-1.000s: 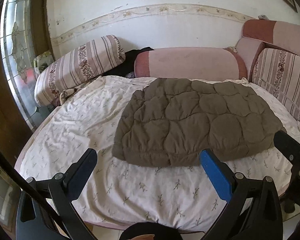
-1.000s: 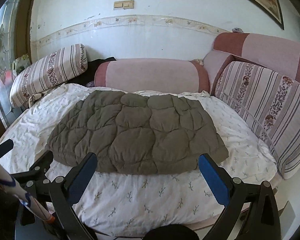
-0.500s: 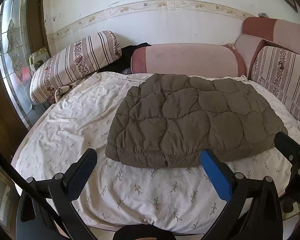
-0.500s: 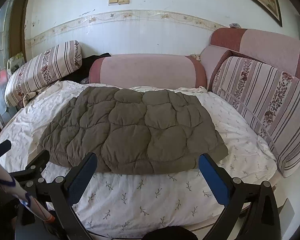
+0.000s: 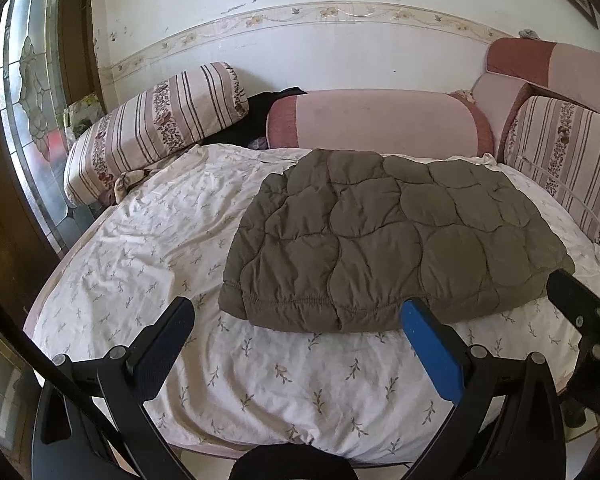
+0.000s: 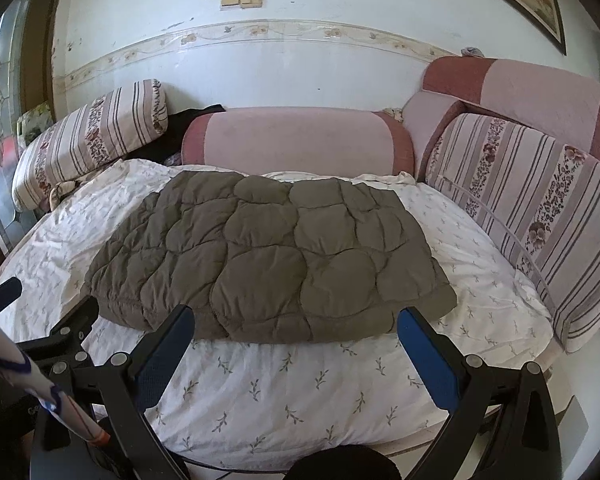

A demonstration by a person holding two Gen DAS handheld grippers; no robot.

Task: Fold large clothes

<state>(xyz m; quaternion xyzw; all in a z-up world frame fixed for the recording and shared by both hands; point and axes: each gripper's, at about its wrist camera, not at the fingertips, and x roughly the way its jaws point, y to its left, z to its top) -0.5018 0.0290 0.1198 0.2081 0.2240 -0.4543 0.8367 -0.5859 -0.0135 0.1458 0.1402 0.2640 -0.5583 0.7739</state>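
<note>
The olive quilted jacket (image 5: 388, 240) lies folded flat on the white leaf-print sheet (image 5: 152, 240), toward the back right part of the bed, its elastic hem edge facing the tongs. A wide strip of bare sheet runs along the near edge, and more lies open on the left. The left gripper (image 5: 296, 340) hovers over that near strip, fingers spread wide, holding nothing; the right gripper (image 6: 296, 340) hangs likewise, spread and empty (its tip shows at the left view's right edge). A pink bolster (image 6: 296, 140) closes the far side, and striped cushions (image 6: 540, 208) the right.
</note>
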